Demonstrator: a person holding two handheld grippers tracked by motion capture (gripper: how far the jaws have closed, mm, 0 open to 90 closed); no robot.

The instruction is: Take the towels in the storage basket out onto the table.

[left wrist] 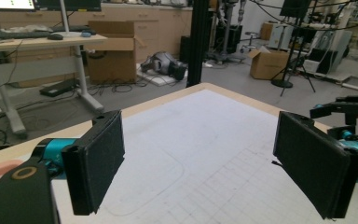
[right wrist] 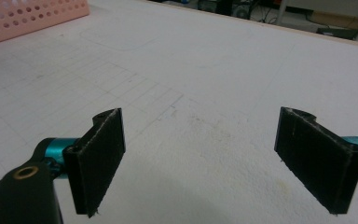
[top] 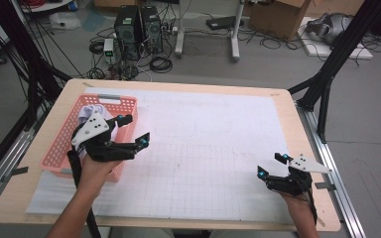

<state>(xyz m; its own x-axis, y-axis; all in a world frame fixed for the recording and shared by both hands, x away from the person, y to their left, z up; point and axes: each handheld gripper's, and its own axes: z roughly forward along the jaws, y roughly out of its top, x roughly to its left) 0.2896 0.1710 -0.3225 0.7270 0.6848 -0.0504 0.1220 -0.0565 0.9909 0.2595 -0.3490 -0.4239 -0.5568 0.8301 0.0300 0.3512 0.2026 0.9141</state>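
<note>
High view: the left gripper (top: 133, 130) is hovering with jaws spread at the right rim of the pink basket (top: 64, 144), where white cloth (top: 90, 111) is lying; the right gripper (top: 269, 164) is resting spread near the table's right edge. Left gripper view: its jaws are gaping over the white gridded mat (left wrist: 205, 154). Right gripper view: its jaws are standing wide apart above the mat, the basket (right wrist: 28, 18) sitting well apart at top left.

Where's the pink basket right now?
In the high view, the pink basket sits at the table's left edge, under the left gripper, holding white cloth.
</note>
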